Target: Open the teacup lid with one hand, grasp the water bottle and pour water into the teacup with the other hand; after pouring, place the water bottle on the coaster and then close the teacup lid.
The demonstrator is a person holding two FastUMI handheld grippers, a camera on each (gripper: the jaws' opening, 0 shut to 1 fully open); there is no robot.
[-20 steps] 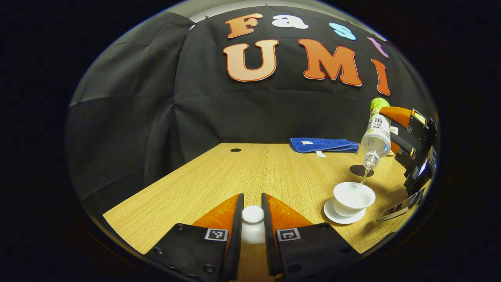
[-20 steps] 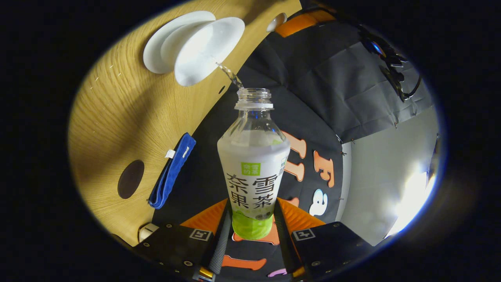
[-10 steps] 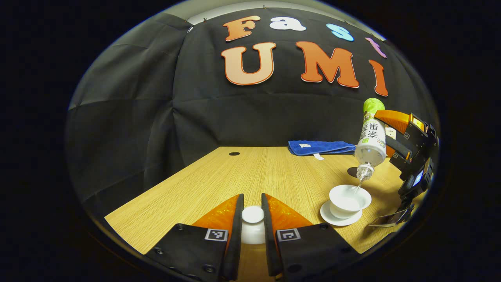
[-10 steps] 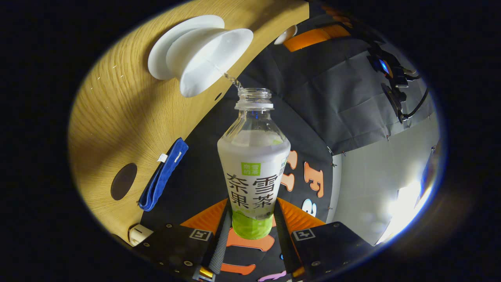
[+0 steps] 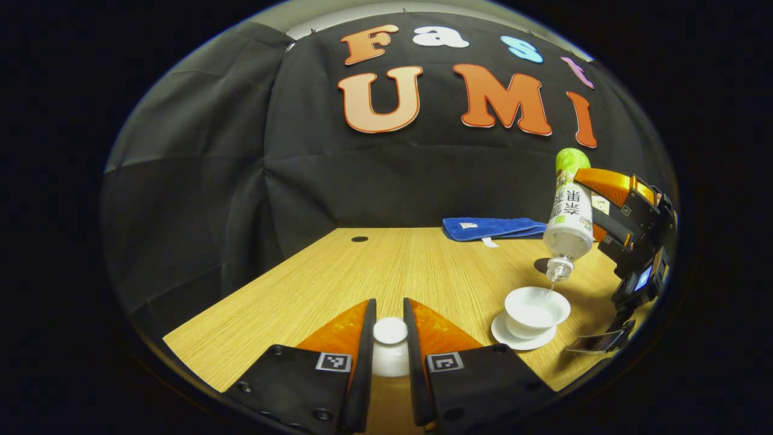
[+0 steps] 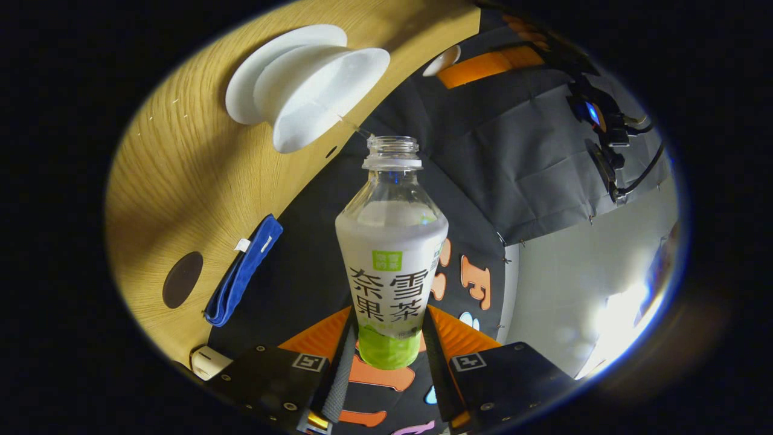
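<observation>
The right gripper (image 6: 386, 356), clamped on the bottle (image 6: 391, 266), tips its neck down over the teacup (image 5: 536, 310), while the left gripper (image 5: 389, 338) grips the lid (image 5: 390, 347) aside, with the coaster (image 5: 543, 264) just behind the cup.

Light wood-grain table (image 5: 386, 272). White saucer (image 5: 504, 334) carrying the teacup (image 5: 536, 310) near its right front edge. Dark round coaster (image 5: 542, 264) just behind the saucer. Folded blue cloth (image 5: 492, 228) farther back, along the rear edge. Small dark hole (image 5: 359, 238) rear-left of the saucer.
</observation>
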